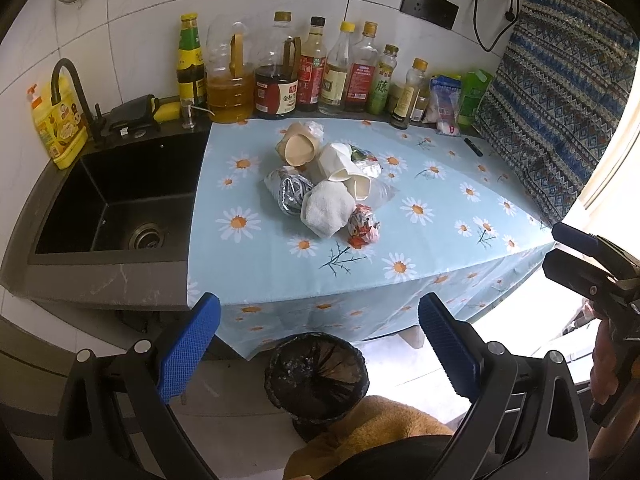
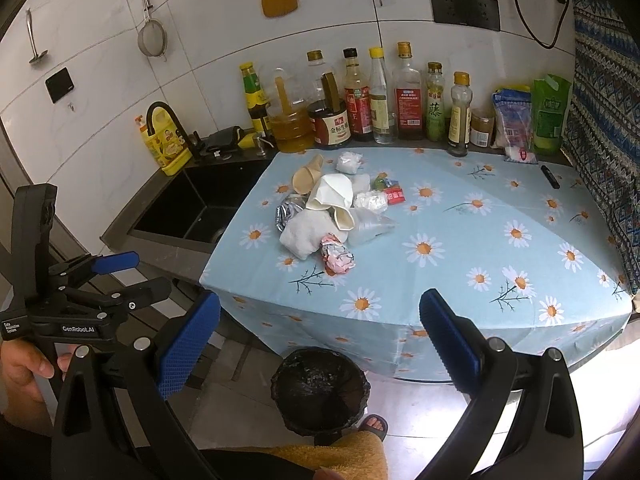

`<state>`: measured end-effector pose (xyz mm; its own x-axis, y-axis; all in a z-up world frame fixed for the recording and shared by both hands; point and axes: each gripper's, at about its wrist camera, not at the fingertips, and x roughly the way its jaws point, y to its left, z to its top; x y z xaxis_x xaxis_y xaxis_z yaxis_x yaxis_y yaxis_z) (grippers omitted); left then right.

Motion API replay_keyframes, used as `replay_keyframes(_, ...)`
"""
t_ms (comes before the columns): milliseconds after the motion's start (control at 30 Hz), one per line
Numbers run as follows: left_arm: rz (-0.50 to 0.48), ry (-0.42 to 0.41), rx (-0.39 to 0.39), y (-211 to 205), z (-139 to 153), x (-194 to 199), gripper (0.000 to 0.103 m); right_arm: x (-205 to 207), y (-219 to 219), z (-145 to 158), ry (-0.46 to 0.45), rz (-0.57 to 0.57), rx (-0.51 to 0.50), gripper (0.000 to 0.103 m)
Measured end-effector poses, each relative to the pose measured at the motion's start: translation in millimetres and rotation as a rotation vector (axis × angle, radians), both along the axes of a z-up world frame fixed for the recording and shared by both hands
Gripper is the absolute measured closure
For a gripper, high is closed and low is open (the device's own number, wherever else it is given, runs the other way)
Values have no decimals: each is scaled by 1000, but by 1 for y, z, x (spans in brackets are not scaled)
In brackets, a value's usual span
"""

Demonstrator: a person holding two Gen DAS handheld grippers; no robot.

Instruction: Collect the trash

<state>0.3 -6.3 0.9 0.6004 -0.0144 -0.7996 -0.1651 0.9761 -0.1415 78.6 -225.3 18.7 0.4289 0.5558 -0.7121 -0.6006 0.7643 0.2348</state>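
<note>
A heap of trash (image 1: 326,184) is shown near the middle of a counter covered by a light-blue daisy-print cloth (image 1: 420,240). Within the heap are seen a tan paper cup (image 1: 298,148) lying on its side at the back, crumpled white paper cups (image 2: 332,196), a wadded white tissue (image 1: 328,214) toward the front, a silver foil wrapper (image 1: 290,192) at its left, a crumpled red-and-white wrapper (image 2: 338,256) nearest the counter's front edge, and a small red packet (image 2: 394,195) at the right. A black-lined trash bin (image 1: 316,376) stands on the floor below the front edge, directly under the heap's side of the counter. The left gripper (image 1: 319,342) and the right gripper (image 2: 320,340) are both held before the counter, above the bin, each with its blue-padded fingers spread wide and nothing between them. A black sink (image 1: 120,204) adjoins the cloth on the left, and a row of condiment bottles (image 1: 312,72) lines the tiled back wall.
</note>
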Motion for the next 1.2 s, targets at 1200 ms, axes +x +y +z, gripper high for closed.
replay_keyframes(1200, 16, 11, -117, 23, -14, -5, 7, 9, 6, -32, 116, -18, -4, 4)
